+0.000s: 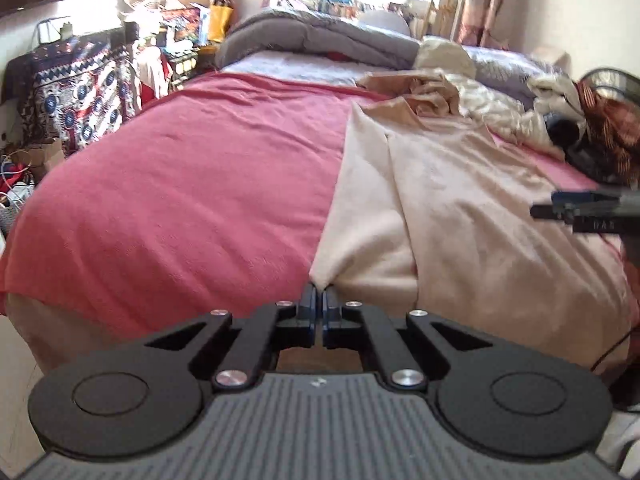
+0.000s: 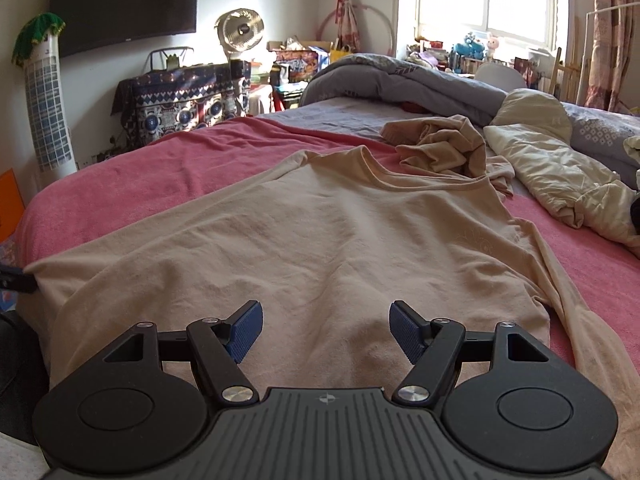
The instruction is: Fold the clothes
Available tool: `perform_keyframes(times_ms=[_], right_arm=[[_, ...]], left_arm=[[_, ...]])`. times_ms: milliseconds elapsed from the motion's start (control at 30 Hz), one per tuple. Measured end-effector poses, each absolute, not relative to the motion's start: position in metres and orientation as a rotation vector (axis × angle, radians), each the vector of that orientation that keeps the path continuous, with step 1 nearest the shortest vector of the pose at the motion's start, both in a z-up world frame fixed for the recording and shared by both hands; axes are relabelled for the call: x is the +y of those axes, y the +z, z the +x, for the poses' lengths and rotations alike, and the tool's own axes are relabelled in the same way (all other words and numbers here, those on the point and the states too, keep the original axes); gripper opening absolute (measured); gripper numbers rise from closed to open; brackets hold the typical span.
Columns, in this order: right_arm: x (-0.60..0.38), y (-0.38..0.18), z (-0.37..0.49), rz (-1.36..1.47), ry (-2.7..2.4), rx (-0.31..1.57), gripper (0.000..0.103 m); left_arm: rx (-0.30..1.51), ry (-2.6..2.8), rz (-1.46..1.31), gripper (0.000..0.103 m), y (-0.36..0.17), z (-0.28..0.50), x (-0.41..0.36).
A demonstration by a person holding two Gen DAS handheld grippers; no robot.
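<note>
Shirt (image 2: pixel 320 232), beige and long-sleeved, lies flat on the pink bedspread (image 1: pixel 180 168), its corner pinched by the left gripper (image 1: pixel 319 294) fingers, while the right gripper (image 2: pixel 326 330) fingers hover spread above its hem.

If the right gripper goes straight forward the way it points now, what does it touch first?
Most likely the beige shirt spread on the pink blanket. The right gripper is open and angled down over the shirt's lower part, with nothing else visible between. Depth is uncertain.
</note>
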State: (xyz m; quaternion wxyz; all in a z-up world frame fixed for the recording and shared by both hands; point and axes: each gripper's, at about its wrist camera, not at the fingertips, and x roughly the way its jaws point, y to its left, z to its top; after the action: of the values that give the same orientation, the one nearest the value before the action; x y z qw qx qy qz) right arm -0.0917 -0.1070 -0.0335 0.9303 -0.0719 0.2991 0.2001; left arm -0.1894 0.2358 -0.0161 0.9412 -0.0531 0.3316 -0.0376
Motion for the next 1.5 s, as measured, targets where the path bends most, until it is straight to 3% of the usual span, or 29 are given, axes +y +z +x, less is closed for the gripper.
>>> perform_keyframes(times_ms=[333, 467, 567, 700, 767, 867, 900, 933, 1067, 1133, 1200, 1433, 1467, 1500], right_arm=[[-0.115, -0.039, -0.088, -0.126, 0.371, 0.615, 0.073], [-0.121, -0.042, -0.084, -0.117, 0.346, 0.636, 0.073], [-0.128, -0.043, -0.086, -0.127, 0.328, 0.642, 0.074], [-0.148, -0.036, -0.095, -0.136, 0.285, 0.639, 0.076], [-0.167, -0.031, -0.104, -0.143, 0.243, 0.624, 0.076], [-0.200, -0.024, -0.114, -0.149, 0.155, 0.611, 0.077], [-0.212, -0.023, -0.118, -0.153, 0.117, 0.614, 0.077], [-0.225, -0.022, -0.122, -0.153, 0.078, 0.622, 0.077], [-0.275, -0.022, -0.150, -0.129, -0.048, 0.659, 0.077], [-0.295, -0.026, -0.170, -0.112, -0.093, 0.682, 0.078], [-0.308, -0.031, -0.189, -0.100, -0.129, 0.700, 0.079], [-0.299, -0.047, -0.226, -0.047, -0.116, 0.702, 0.080], [-0.290, -0.047, -0.228, -0.071, -0.099, 0.703, 0.078], [-0.279, -0.054, -0.227, -0.127, -0.097, 0.727, 0.067]], left_arm=[[0.334, 0.245, -0.180, 0.000, 0.076, -0.137, 0.330], [0.387, 0.401, -0.060, 0.000, 0.065, -0.080, 0.357], [0.560, 0.491, 0.023, 0.003, 0.031, -0.033, 0.376], [0.860, 0.640, -0.045, 0.016, -0.025, 0.010, 0.404], [0.790, 0.648, -0.104, 0.017, -0.024, 0.000, 0.407], [0.755, 0.687, -0.128, 0.034, -0.019, -0.013, 0.408], [0.740, 0.716, -0.120, 0.047, -0.015, -0.018, 0.410], [0.725, 0.770, -0.113, 0.054, -0.010, -0.022, 0.414], [0.718, 0.842, -0.283, 0.054, 0.001, -0.044, 0.439], [0.712, 0.871, -0.363, 0.048, 0.006, -0.054, 0.450], [0.687, 0.777, -0.281, 0.048, 0.012, -0.062, 0.434], [0.635, 0.209, 0.037, 0.054, 0.015, -0.102, 0.255], [0.630, 0.130, 0.039, 0.055, 0.015, -0.109, 0.233], [0.634, 0.038, 0.044, 0.058, 0.013, -0.115, 0.211]])
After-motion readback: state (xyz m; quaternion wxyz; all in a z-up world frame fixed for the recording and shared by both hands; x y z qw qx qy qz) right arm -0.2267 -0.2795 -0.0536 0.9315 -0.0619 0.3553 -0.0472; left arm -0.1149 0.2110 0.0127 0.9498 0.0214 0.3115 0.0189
